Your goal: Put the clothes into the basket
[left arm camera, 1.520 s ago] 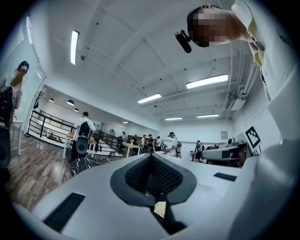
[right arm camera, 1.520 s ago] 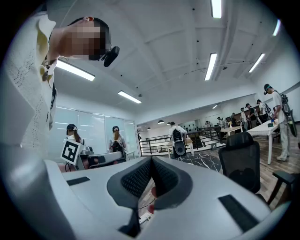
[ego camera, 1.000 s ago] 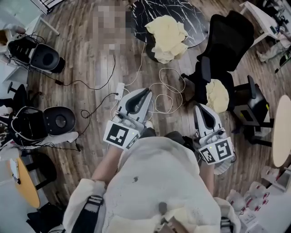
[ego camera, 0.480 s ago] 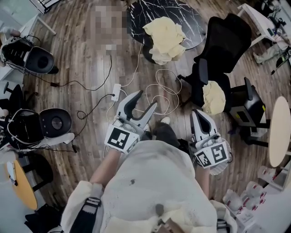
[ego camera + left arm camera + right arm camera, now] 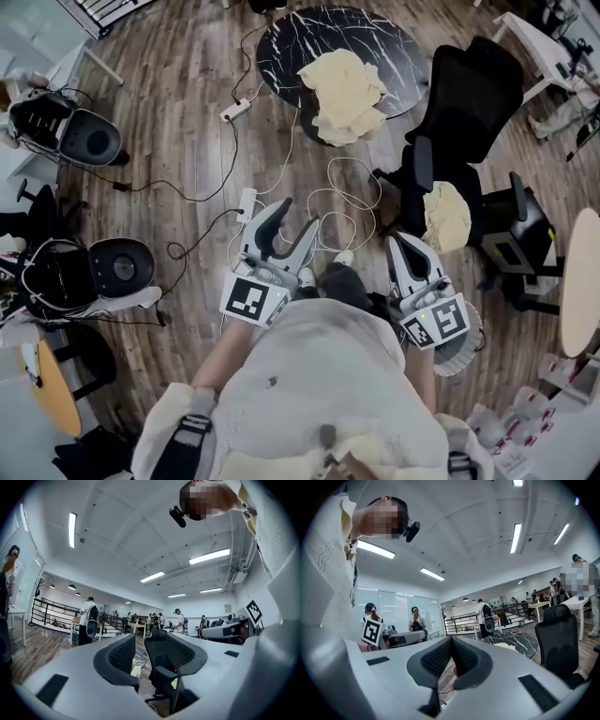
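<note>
A pale yellow heap of clothes [image 5: 345, 86] lies on the round black marble table [image 5: 291, 37]. A second yellow garment [image 5: 447, 214] sits on the seat of a black office chair [image 5: 469, 103]. My left gripper [image 5: 295, 217] is held level over the floor with its jaws open and nothing between them [image 5: 140, 645]. My right gripper [image 5: 401, 242] is shut on nothing, its pads pressed together [image 5: 451, 641]. Both hang well short of the clothes. A white slotted round rim [image 5: 466, 345], perhaps the basket, shows behind my right gripper.
White cables [image 5: 333, 202] and a power strip [image 5: 234, 111] lie on the wooden floor ahead. Black round units [image 5: 122, 267] stand at the left. A second chair [image 5: 516, 244] and a pale round tabletop [image 5: 581, 272] are at the right. People stand far off.
The left gripper's jaws went from shut to open. Both grippers edged forward a little, and the marble table with the clothes now sits fuller in view.
</note>
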Available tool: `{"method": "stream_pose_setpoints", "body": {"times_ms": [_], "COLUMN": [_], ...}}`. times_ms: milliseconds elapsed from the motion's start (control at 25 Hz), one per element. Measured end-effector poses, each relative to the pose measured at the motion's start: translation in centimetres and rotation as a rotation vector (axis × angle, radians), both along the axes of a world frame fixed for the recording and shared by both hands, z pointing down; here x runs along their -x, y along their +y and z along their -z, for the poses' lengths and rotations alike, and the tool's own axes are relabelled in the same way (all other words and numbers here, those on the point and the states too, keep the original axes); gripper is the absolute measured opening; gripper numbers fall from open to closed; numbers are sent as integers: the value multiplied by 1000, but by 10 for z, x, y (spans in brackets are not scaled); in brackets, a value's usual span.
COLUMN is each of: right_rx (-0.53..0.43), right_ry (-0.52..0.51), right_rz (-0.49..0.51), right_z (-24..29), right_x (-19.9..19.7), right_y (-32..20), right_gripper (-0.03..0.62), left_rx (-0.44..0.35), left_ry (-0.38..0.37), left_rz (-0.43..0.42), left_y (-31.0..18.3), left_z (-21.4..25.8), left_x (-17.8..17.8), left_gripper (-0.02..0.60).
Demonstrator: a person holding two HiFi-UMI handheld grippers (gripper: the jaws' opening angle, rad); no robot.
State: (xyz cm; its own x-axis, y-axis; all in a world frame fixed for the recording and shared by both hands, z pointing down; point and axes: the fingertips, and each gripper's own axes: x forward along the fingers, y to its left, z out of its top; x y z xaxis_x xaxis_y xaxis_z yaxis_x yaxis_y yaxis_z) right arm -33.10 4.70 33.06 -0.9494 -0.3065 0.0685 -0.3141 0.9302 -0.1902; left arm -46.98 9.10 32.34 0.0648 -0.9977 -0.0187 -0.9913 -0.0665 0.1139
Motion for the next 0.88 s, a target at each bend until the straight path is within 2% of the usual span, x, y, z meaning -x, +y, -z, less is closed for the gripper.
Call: {"method": "stream_pose_setpoints", "body": {"times_ms": [200, 520, 720, 880], "right_rx": [7, 16, -2, -29], "right_ry": [0, -1, 3, 12], "right_rz": [43, 74, 112, 137], "right_z": [-4, 5, 12, 14], "right_x": [15, 25, 32, 26], "right_y": [-29, -100, -149, -171], "right_gripper": [8, 8, 8, 8], "left_rx": [20, 34, 26, 46], "left_ry": [-11, 112, 49, 67], "left_rz": [7, 3, 17, 22], "left_y": [-30, -95, -143, -164], "left_z": [-8, -6, 8, -1], "left_x": [5, 11, 12, 4], "left_gripper": [222, 227, 231, 233]}}
